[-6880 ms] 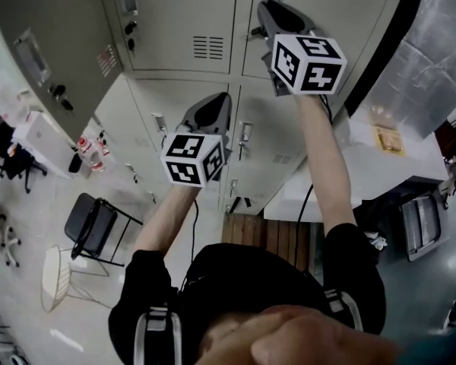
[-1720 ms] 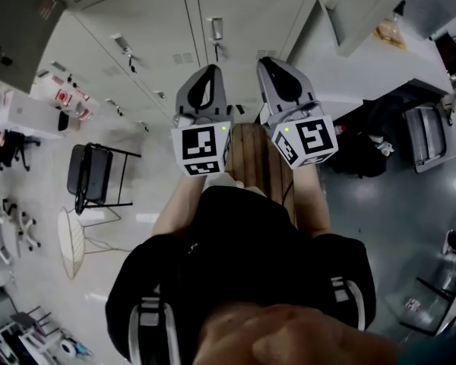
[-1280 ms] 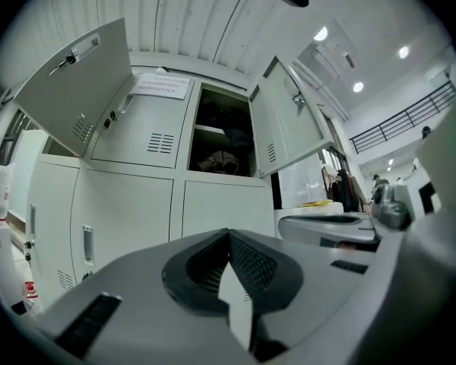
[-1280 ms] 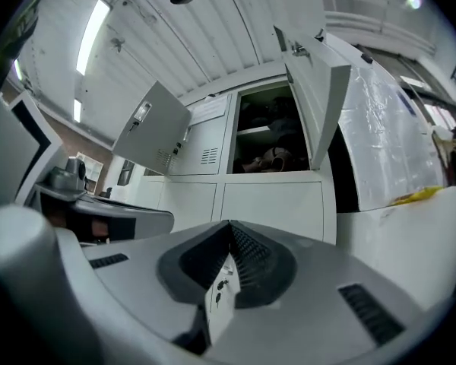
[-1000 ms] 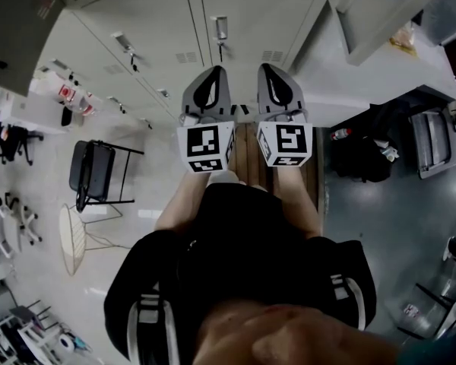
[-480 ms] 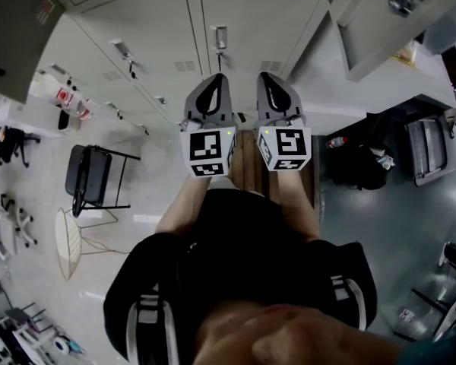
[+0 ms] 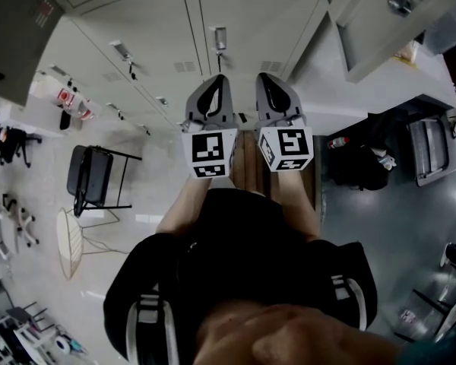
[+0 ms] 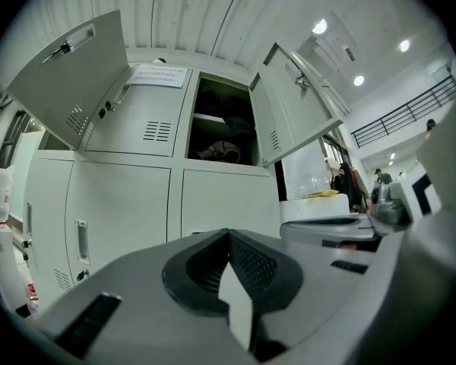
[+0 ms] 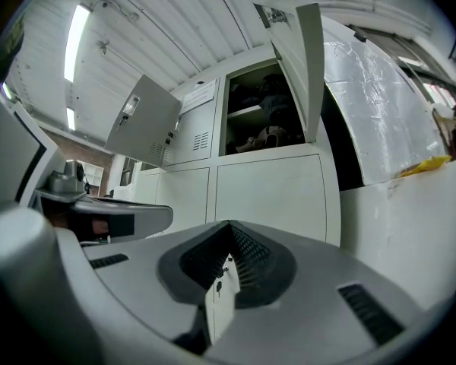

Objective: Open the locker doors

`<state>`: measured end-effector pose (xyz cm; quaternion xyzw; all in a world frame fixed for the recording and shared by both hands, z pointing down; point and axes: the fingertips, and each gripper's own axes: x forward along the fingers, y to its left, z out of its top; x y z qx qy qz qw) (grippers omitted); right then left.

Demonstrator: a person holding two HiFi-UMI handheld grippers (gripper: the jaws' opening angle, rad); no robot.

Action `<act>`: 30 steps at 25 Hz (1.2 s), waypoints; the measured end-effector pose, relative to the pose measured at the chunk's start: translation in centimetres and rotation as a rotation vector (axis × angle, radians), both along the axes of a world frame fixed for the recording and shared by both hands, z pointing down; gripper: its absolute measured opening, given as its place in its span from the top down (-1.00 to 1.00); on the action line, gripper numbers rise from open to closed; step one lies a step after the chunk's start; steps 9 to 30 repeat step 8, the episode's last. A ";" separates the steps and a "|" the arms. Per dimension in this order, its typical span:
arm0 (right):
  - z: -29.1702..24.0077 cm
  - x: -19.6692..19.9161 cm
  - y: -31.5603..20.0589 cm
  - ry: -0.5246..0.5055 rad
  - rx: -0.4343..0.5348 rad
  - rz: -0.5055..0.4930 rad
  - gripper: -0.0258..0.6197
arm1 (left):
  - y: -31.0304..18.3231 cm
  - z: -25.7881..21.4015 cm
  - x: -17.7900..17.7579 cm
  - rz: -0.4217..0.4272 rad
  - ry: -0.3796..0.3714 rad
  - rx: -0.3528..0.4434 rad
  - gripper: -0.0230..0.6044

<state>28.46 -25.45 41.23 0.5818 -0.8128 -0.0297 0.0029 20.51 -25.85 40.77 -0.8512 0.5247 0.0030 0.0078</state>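
A person in a dark top, seen from above, stands facing a bank of pale grey metal lockers (image 7: 243, 14). They hold the left tongs (image 7: 218, 79) and the right tongs (image 7: 264, 77) side by side and level, just in front of the body, aimed at the lockers. Both pairs of tongs are clenched on nothing. Each one's own camera shows the ribbed pads (image 8: 252, 263) meeting at the tip, with only the locker front visible beyond. The tongs are near the lockers but touch nothing. In the upper row two doors already hang open. One door (image 8: 68, 74) swings out to the left and another (image 8: 289, 109) to the right. Between them an open compartment (image 8: 222, 131) holds dark things too dim to name. The doors in the row below (image 8: 228, 204) are shut. One shut door at the left has a small upright recessed handle (image 8: 82, 240) near its edge, with what looks like a lock under it. The doors look like thin painted sheet metal, so they are probably light and stiff and swing easily on side hinges. Their smooth faces would likely let the pads slide off. The best hold seems to be the recessed handle, at the edge away from the hinge, pinched or hooked and drawn straight outward. A latch may resist at first. A folding chair (image 7: 91, 177) stands on the floor (image 7: 137, 234) off to the left.
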 end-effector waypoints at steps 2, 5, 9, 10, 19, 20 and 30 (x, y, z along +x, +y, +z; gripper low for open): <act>0.0 0.0 0.0 -0.004 0.002 -0.007 0.87 | 0.0 -0.3 0.0 -0.007 -0.017 0.016 0.90; 0.2 -0.1 0.0 -0.015 -0.002 -0.014 0.87 | 0.1 -1.0 0.3 -0.002 -0.048 0.049 0.90; 0.7 -0.2 0.4 -0.027 -0.016 -0.019 0.86 | 0.6 -1.2 0.6 0.008 -0.063 0.059 0.90; 0.7 -0.2 0.4 -0.027 -0.016 -0.019 0.86 | 0.6 -1.2 0.6 0.008 -0.063 0.059 0.90; 0.7 -0.2 0.4 -0.027 -0.016 -0.019 0.86 | 0.6 -1.2 0.6 0.008 -0.063 0.059 0.90; 0.7 -0.2 0.4 -0.027 -0.016 -0.019 0.86 | 0.6 -1.2 0.6 0.008 -0.063 0.059 0.90; 0.7 -0.2 0.4 -0.027 -0.016 -0.019 0.86 | 0.6 -1.2 0.6 0.008 -0.063 0.059 0.90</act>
